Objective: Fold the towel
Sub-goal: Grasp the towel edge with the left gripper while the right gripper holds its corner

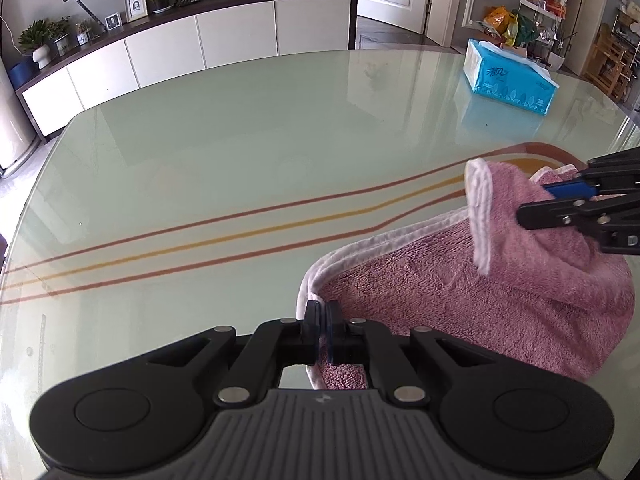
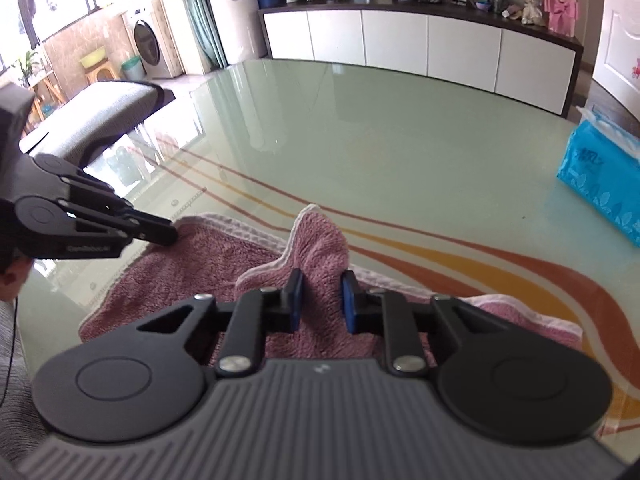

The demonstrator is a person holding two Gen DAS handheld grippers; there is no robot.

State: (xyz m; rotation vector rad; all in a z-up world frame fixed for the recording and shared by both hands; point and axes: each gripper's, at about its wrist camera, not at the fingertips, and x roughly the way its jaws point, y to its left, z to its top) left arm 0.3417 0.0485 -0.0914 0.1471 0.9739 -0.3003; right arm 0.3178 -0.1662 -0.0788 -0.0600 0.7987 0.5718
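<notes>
A pink towel [image 1: 460,280] with a white hem lies partly lifted on the glass table [image 1: 240,152]. My left gripper [image 1: 322,320] is shut on the towel's near left edge. It also shows at the left of the right wrist view [image 2: 164,234], at the towel's far left corner. My right gripper [image 2: 320,300] holds a bunched corner of the towel [image 2: 320,248] between its blue pads, raised above the rest. In the left wrist view it [image 1: 536,200] comes in from the right, gripping that raised fold.
A blue tissue pack [image 1: 508,76] lies on the table's far right, also in the right wrist view [image 2: 604,176]. A white sideboard [image 1: 200,44] stands beyond the table. A grey chair [image 2: 108,108] is at the table's left side.
</notes>
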